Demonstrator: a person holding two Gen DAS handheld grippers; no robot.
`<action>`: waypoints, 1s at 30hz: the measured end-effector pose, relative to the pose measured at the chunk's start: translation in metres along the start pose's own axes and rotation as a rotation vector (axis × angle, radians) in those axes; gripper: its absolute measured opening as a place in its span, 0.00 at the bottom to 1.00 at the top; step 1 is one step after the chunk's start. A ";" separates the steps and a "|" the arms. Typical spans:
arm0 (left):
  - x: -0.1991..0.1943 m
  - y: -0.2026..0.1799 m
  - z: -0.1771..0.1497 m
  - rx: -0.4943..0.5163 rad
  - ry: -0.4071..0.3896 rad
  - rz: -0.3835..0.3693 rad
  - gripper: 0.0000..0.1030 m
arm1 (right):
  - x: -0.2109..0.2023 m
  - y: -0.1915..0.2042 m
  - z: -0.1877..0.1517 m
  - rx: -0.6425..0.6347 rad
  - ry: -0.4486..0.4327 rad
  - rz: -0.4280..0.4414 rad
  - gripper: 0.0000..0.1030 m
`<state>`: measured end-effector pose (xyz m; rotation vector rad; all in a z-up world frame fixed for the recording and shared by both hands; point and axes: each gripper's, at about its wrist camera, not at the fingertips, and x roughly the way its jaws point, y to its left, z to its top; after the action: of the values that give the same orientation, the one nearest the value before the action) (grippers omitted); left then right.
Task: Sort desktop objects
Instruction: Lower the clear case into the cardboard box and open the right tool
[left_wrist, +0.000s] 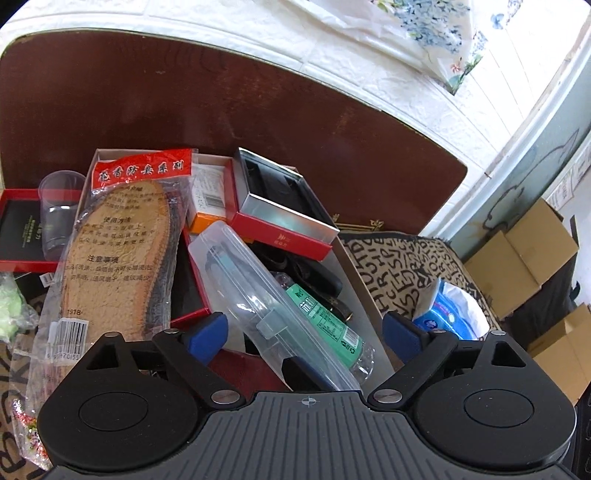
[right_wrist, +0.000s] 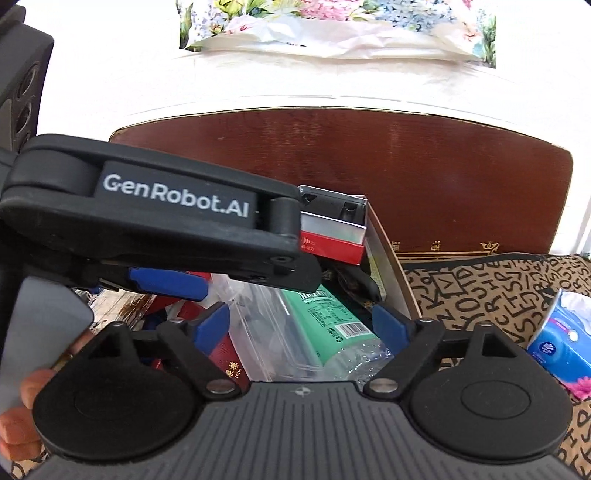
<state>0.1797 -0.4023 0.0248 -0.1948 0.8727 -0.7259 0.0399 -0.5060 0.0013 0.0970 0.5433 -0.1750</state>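
Note:
A pile of objects fills an open box (left_wrist: 364, 295). A clear plastic case (left_wrist: 258, 295) lies across a green-labelled water bottle (left_wrist: 325, 321). A packaged insole (left_wrist: 118, 251) leans at the left, and a red and silver gift box (left_wrist: 284, 210) sits behind. My left gripper (left_wrist: 304, 330) is open just above the clear case and bottle, holding nothing. My right gripper (right_wrist: 301, 325) is open over the same case (right_wrist: 266, 325) and bottle (right_wrist: 325, 314). The left gripper's body (right_wrist: 155, 221) crosses the right wrist view, its fingers (right_wrist: 166, 282) above the pile.
A clear cup (left_wrist: 59, 210) stands on a red tray (left_wrist: 18, 229) at the left. A letter-print cloth (left_wrist: 402, 269) with a blue tissue pack (left_wrist: 443, 314) lies to the right. A dark wooden headboard (left_wrist: 221, 103) stands behind. Cardboard boxes (left_wrist: 524, 258) are far right.

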 end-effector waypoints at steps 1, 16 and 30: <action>-0.002 0.000 0.000 -0.001 0.002 -0.004 0.94 | -0.002 0.001 0.001 0.000 -0.003 0.003 0.85; -0.089 0.064 0.014 -0.082 -0.115 0.055 0.95 | -0.016 0.051 0.004 -0.042 -0.048 0.064 0.91; -0.050 0.094 0.006 -0.114 0.030 -0.045 0.95 | 0.033 0.112 -0.005 -0.254 -0.009 -0.015 0.98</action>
<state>0.2101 -0.3002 0.0188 -0.3058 0.9418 -0.7229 0.0869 -0.3998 -0.0152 -0.1552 0.5531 -0.1200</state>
